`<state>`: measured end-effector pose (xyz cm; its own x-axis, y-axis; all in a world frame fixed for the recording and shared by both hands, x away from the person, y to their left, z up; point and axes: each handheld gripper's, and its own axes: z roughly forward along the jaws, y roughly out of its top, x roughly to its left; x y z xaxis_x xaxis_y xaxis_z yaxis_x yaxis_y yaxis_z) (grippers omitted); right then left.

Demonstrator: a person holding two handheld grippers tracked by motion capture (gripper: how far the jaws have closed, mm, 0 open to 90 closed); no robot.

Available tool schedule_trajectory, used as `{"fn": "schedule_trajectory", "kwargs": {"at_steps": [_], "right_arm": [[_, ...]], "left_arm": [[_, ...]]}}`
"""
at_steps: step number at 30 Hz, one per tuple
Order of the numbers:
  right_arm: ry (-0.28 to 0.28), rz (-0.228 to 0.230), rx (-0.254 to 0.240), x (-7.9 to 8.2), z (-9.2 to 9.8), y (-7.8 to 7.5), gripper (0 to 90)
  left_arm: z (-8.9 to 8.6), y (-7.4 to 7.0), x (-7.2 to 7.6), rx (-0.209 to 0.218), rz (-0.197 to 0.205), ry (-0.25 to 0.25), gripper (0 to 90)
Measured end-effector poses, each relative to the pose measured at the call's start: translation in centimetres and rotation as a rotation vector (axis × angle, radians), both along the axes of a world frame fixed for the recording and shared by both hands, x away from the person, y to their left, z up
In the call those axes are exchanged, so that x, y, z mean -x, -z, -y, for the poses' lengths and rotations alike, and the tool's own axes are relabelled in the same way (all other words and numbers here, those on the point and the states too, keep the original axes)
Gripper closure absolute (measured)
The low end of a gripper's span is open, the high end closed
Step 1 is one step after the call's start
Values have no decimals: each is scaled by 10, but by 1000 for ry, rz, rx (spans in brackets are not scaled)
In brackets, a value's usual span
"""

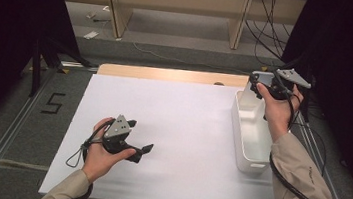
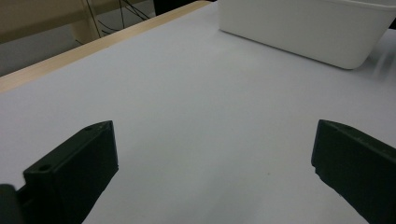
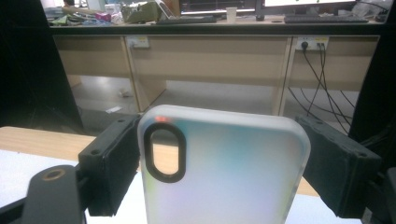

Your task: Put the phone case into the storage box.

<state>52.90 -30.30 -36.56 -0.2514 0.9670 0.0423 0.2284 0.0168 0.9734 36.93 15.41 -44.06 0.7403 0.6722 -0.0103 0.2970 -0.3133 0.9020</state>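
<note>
R tongs (image 3: 219,158) are clamped on a phone case (image 3: 224,168): translucent white/frosted, faint rainbow sheen, black-rimmed oval camera cutout at its upper left in the right gripper view. Both pads press its long edges, so jaws stand fairly wide but closed on it, case upright between them. No brand or text readable on the case; small red-orange spot just above the cutout, can't tell what it is. In high view I see the R tongs (image 1: 261,86) held up over the far end of the white bin (image 1: 246,153), which sits along the right edge of the white sheet (image 1: 181,125) on the table (image 1: 167,74); the case (image 1: 263,79) is above the bin's far end, not in it. Bin interior looks bare where visible. L tongs (image 1: 137,143) low over the sheet's near-left part, well apart from bin; left gripper view shows its jaws (image 2: 212,168) spread wide, nothing between them, just bare sheet, bin (image 2: 303,32) farther off at top. Only writing I can read: a black "5" mark (image 1: 53,103) on the floor left of the table. Background in right gripper view: wooden desk w/ wall sockets (image 3: 310,43), cables hanging, clutter on top, text on it too small to read.
</note>
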Motion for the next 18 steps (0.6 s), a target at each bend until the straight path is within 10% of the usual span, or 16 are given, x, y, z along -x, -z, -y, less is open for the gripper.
{"fn": "schedule_trajectory", "kwargs": {"at_steps": [18], "right_arm": [[17,-16,20,-8,-2,8,185]], "left_arm": [[0,0,0,-2,1,1,0]]}}
